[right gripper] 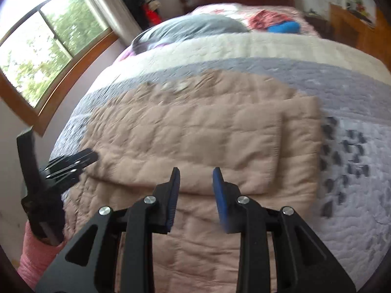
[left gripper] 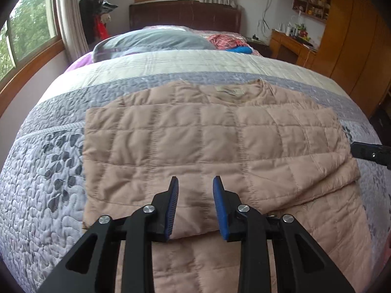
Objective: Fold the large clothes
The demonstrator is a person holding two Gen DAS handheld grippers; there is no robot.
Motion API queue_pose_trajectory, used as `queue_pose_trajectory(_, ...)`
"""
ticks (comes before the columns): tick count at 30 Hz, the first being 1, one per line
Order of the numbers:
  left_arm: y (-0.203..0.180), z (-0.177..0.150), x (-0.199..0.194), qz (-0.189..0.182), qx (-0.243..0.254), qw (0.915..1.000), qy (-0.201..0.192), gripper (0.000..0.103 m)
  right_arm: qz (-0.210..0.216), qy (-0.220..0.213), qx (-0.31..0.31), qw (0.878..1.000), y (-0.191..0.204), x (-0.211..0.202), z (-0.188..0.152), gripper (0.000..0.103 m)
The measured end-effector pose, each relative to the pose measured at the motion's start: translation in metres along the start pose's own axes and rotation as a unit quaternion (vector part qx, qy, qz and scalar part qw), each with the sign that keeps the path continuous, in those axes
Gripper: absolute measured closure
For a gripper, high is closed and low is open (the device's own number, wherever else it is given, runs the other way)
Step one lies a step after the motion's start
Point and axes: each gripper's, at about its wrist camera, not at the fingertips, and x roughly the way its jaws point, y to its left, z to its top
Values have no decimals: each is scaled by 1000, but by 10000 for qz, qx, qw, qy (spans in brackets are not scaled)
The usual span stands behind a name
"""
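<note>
A beige quilted jacket (left gripper: 200, 141) lies flat on the bed, collar toward the headboard, its sides folded in over the body. It also shows in the right wrist view (right gripper: 195, 134), blurred. My left gripper (left gripper: 195, 183) is open and empty, hovering above the jacket's lower part. My right gripper (right gripper: 196, 174) is open and empty, above the jacket's near fold. The right gripper's tip shows at the right edge of the left wrist view (left gripper: 366, 151). The left gripper shows at the left of the right wrist view (right gripper: 70, 163).
The bed is covered by a grey and lilac quilt (left gripper: 48, 171). A grey pillow (left gripper: 156, 40) and red and blue clothes (left gripper: 232, 42) lie near the dark headboard (left gripper: 185, 14). Windows are on the left wall, and a wooden desk (left gripper: 290, 44) and wardrobe stand at right.
</note>
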Motion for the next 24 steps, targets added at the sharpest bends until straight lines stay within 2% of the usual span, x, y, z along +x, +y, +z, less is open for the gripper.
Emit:
queue_pose_trajectory(3,-10,-7,18,184,127,9996,169,74,-289,268,-149,9991,13,33,-2,75)
queue_pose_trajectory(7,-16,-15,34,359,385,9985,168,72,-384,607,4,9974,0,69,-11,78)
queue_pose_trajectory(11,-18,-11,32,379,377,9983,246,72,-376,654,-42,9971,-2,69,-9,78)
queue_pose_trajectory(13,-15,-2,26,312,297,9988,246,72,-286,595,-114,9978,2,56,-4,75)
queue_pose_trajectory(16,-8,24,11,317,155,9994,-64,71,-149,210,-68,9996,4,31,14,75)
queue_pose_trajectory(19,-2,49,19,386,45,9992,-36,71,-405,-9,65,9992,-7,24,41,75)
queue_pose_trajectory(21,5,63,33,578,-1,9983,29,71,-661,-25,198,9976,-20,29,54,73)
queue_pose_trajectory(24,13,74,59,681,-53,9973,269,71,-571,244,431,9971,-42,52,67,73)
